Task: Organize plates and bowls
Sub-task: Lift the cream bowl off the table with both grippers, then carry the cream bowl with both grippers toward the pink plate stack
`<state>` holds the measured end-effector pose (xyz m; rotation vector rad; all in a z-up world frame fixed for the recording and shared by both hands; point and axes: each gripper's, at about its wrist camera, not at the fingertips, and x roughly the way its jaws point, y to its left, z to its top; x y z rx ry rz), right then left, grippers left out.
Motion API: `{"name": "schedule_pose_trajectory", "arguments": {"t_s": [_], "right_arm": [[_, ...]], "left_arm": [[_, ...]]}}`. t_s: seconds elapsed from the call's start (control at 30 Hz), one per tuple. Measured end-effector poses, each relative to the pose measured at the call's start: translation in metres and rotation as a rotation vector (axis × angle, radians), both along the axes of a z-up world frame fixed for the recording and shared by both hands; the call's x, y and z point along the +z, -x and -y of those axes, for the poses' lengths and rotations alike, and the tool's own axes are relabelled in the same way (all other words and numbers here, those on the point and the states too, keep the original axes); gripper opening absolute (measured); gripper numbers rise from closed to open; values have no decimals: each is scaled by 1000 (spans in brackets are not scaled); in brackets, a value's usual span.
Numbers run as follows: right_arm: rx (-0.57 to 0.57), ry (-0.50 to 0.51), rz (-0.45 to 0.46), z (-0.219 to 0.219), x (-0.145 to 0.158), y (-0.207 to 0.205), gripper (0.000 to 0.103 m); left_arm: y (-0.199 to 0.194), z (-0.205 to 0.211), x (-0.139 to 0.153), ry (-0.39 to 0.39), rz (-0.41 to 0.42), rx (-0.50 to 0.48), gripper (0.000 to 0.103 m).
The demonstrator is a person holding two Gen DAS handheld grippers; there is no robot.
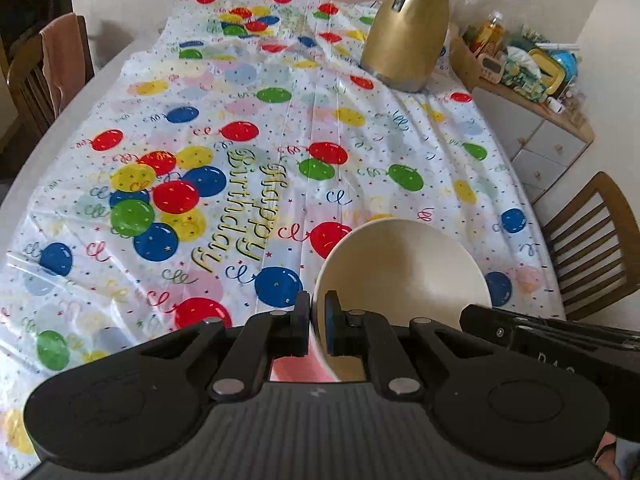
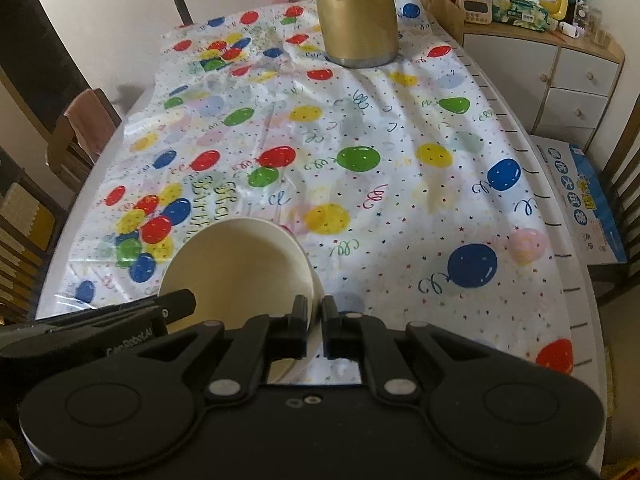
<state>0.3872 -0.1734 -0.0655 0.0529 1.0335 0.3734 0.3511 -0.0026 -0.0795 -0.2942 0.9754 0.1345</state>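
The bowl (image 1: 404,272) hung over the table's near edge, at five o'clock in the left view and seven o'clock in the right, tilted, cream and empty inside. Both grippers had it by the rim from opposite sides: the left gripper (image 1: 318,320) was pinched nearly shut on the rim's left side, the right gripper (image 2: 316,320) likewise on the right side, wall between the pads in each. To carry it well, I judged, both hands should move as one, keeping the same spacing and height so the thin rim neither twists nor slips, and should lower it level. No plates or other bowls showed, so where it belongs was unclear. The cloth (image 1: 280,128) lay bare around it. At one o'clock stood a gold jug (image 1: 408,40), its contents hidden. Beyond, at two o'clock, a cabinet (image 2: 560,72) held clutter on top.
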Motion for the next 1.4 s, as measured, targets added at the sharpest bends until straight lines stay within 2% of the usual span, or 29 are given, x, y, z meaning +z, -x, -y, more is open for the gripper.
{"name": "schedule_pose_trajectory", "arguments": {"t_s": [0.27, 0.53, 0.87, 1.4], "right_arm": [[25, -11, 12, -1, 22, 45, 6], [55, -25, 26, -3, 40, 96, 6], [102, -27, 54, -15, 56, 167, 6], [150, -48, 30, -38, 51, 248, 6]], "left_arm": [[45, -3, 24, -9, 9, -7, 7], [106, -10, 42, -7, 16, -10, 7], [181, -25, 46, 12, 1, 7, 7], [271, -50, 42, 8, -23, 31, 7]]}}
